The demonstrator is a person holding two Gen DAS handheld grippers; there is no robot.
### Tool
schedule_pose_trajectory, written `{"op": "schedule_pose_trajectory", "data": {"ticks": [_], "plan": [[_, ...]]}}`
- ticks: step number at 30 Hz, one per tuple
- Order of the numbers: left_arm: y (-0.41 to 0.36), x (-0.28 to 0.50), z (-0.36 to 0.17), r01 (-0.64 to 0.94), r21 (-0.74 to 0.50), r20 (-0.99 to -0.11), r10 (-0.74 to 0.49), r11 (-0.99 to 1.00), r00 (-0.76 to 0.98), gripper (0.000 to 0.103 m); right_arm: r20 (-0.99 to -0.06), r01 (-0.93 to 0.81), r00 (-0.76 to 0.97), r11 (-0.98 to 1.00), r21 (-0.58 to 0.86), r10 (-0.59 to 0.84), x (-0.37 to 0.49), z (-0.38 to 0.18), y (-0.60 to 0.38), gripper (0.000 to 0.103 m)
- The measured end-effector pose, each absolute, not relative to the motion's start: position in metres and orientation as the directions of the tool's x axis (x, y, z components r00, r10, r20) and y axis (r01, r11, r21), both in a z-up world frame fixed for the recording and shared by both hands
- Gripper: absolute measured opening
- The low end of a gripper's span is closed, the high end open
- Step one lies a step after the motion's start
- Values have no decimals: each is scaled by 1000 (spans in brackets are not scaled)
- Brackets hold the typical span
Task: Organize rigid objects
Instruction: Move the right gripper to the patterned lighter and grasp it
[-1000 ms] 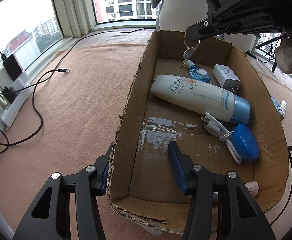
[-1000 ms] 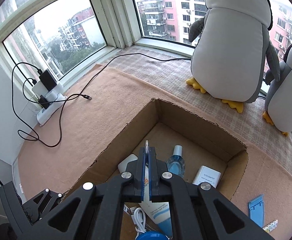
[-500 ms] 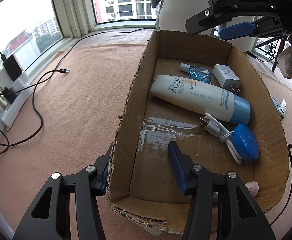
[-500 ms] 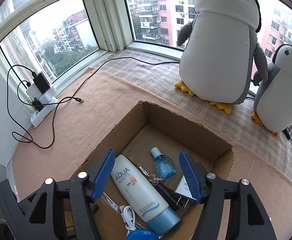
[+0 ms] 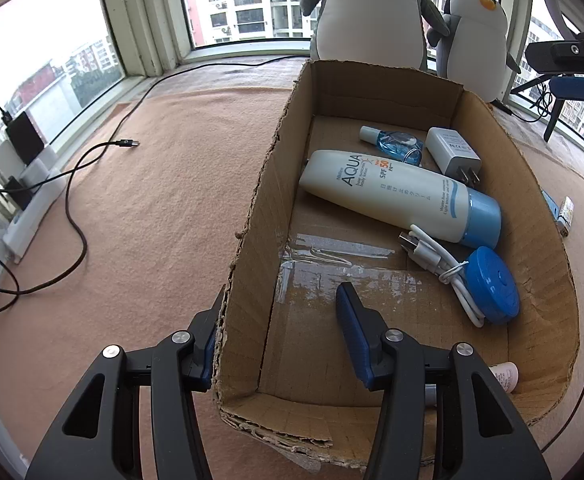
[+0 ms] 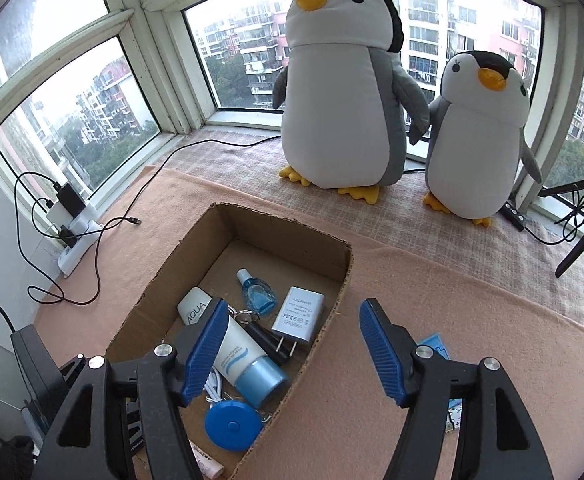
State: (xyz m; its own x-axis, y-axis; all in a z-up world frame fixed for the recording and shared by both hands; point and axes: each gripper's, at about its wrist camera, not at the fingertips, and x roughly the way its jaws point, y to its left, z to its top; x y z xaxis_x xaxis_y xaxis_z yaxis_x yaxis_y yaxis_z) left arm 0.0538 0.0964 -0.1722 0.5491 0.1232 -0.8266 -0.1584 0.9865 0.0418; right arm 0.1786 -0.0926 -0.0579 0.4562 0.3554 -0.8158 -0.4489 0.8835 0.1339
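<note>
An open cardboard box [image 5: 252,216] [image 6: 160,276] sits on the tan mat. Inside lie a white AQUA sunscreen tube [image 5: 396,196] [image 6: 236,352], a small blue bottle [image 5: 392,142] [image 6: 256,290], a white charger plug [image 5: 454,154] [image 6: 298,314], a key ring with keys [image 6: 258,330], a white cable [image 5: 436,260] and a blue round tape [image 5: 492,284] [image 6: 232,424]. My left gripper [image 5: 280,332] straddles the box's near left wall, its jaws apart on either side. My right gripper [image 6: 292,348] is open and empty, above the box's right wall; it also shows in the left wrist view [image 5: 572,76].
Two plush penguins [image 6: 344,92] [image 6: 480,140] stand by the window. A power strip with chargers [image 6: 72,224] and black cables [image 5: 76,168] lie at the left. Small blue and white items [image 6: 438,350] [image 5: 564,216] lie on the mat right of the box. A tripod leg [image 6: 580,236] stands far right.
My right gripper opened and let go of the key ring, which now lies in the box by the charger. It then rose and drew back to the right. My left gripper stayed put.
</note>
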Motion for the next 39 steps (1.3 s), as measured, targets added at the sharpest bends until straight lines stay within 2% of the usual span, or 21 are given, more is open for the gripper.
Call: {"op": "schedule_pose_trajectory", "data": {"ticks": [5, 12, 17, 32, 39], "plan": [[97, 54, -172, -158, 43, -827, 124, 986, 549, 50, -816, -363, 499, 925, 110, 293, 175, -52, -143, 64], [97, 55, -171, -158, 47, -827, 127, 986, 548, 50, -847, -193, 496, 975, 107, 191, 174, -71, -214, 64], [97, 55, -171, -157, 51, -827, 130, 986, 547, 50, -874, -78, 450, 983, 168, 185, 174, -96, -250, 64], [96, 54, -171, -157, 53, -826, 131, 986, 548, 50, -915, 83, 380, 979, 184, 139, 189, -149, -258, 64], [96, 54, -171, -158, 53, -826, 132, 986, 548, 50, -920, 132, 358, 966, 222, 163, 197, -158, -263, 62]]}}
